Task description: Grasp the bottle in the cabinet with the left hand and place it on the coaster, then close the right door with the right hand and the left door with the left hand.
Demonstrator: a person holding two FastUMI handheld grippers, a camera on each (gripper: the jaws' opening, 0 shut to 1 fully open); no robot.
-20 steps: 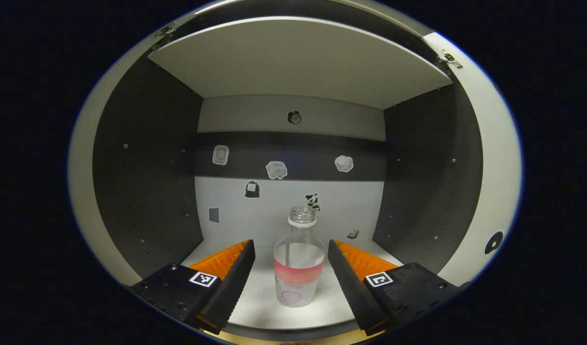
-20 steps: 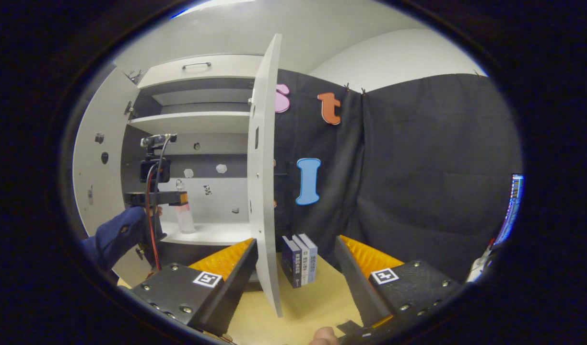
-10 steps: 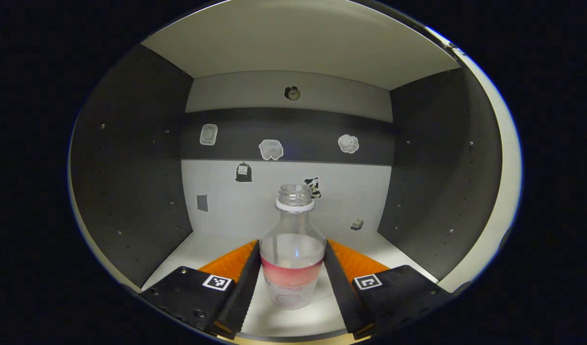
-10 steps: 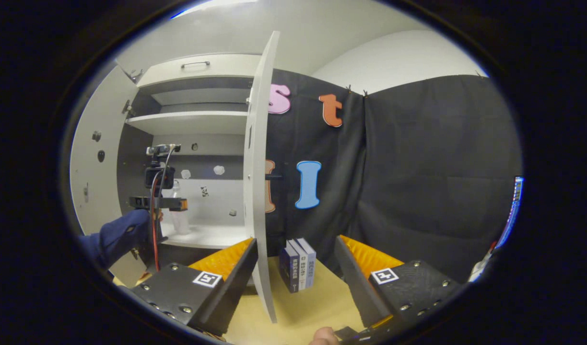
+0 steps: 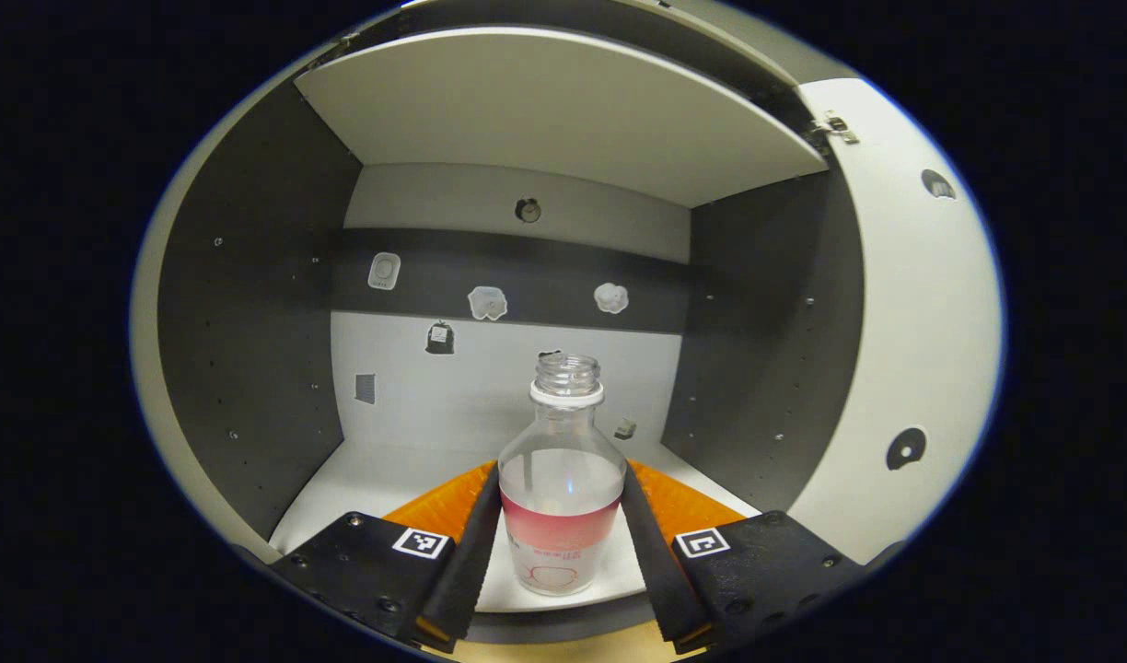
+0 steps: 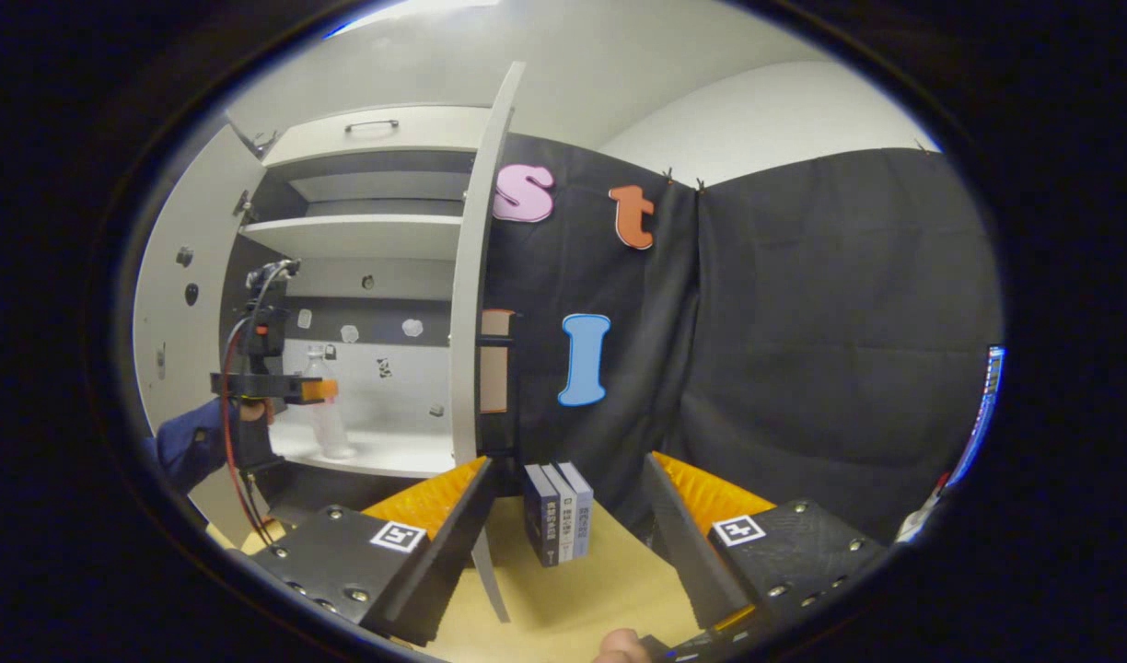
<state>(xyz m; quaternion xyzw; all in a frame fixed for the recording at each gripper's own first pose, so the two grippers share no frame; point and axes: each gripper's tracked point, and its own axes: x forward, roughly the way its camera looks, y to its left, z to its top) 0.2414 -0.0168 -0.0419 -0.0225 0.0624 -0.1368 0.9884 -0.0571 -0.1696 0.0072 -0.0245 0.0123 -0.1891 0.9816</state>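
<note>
**Bottle clamped between the left tongs inside the open cabinet**

Grey walls and a pale shelf floor of the cabinet [image 5: 260,368] surround the left gripper [image 5: 561,543] in the left gripper view. Its two fingers are closed in on the bottle [image 5: 561,497], one pressing each side of the lower body at the red label band. The bottle stands upright and uncapped between them, near the front edge of the shelf floor; whether its base is touching the floor or just clear of it cannot be told. Small stickers [image 5: 487,302] dot the back wall beyond the bottle. To the right of the fingers the inner face of the right door [image 5: 913,350] stands open.

In the right gripper view, the right gripper [image 6: 568,552] hangs over a tan table [image 6: 573,599], its fingers spread wide with nothing between them. Ahead, between the fingers, stand three books [image 6: 559,511] upright, and the edge of the right door [image 6: 471,331] rises just above the left finger. Farther off to the left, a hand in a blue sleeve [image 6: 191,442] holds the left gripper [image 6: 292,389] against the bottle [image 6: 324,414] inside the cabinet, beside the open left door [image 6: 172,350].
</note>
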